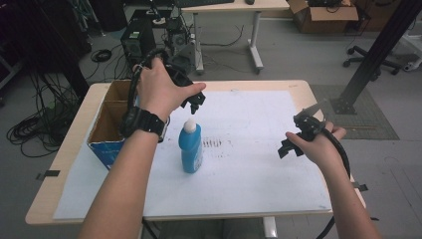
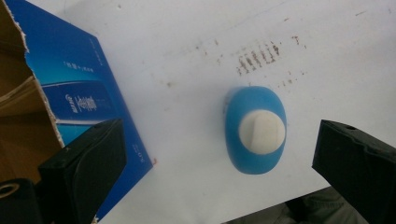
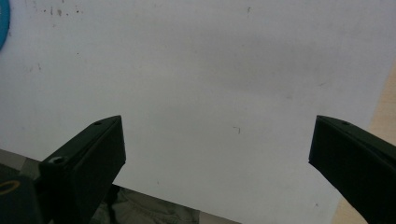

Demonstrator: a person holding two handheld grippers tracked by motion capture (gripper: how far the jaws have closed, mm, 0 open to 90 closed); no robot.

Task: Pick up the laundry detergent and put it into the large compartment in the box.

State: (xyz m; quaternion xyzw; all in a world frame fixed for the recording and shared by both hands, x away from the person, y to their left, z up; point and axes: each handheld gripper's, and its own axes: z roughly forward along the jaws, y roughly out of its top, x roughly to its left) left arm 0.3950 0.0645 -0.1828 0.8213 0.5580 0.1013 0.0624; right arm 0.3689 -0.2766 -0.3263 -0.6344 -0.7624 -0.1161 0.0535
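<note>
A blue bottle [image 1: 191,148] with a white cap stands upright on the white sheet [image 1: 249,149], left of centre. My left gripper [image 1: 196,103] hovers just above it, pointing down, open. In the left gripper view the bottle [image 2: 255,130] is seen from above, between the wide-apart jaws and nearer the right one. My right gripper [image 1: 291,144] is held over the right side of the sheet, open, with nothing between its jaws. The right gripper view looks down on bare sheet [image 3: 210,84], with a sliver of the bottle [image 3: 3,23] at the left edge.
An open cardboard box [image 1: 109,119] with blue sides stands at the table's left edge, close to the bottle; its blue wall [image 2: 79,93] is beside my left jaw. Brown smudges [image 1: 213,143] mark the sheet. The wooden table rim [image 1: 298,87] borders the sheet.
</note>
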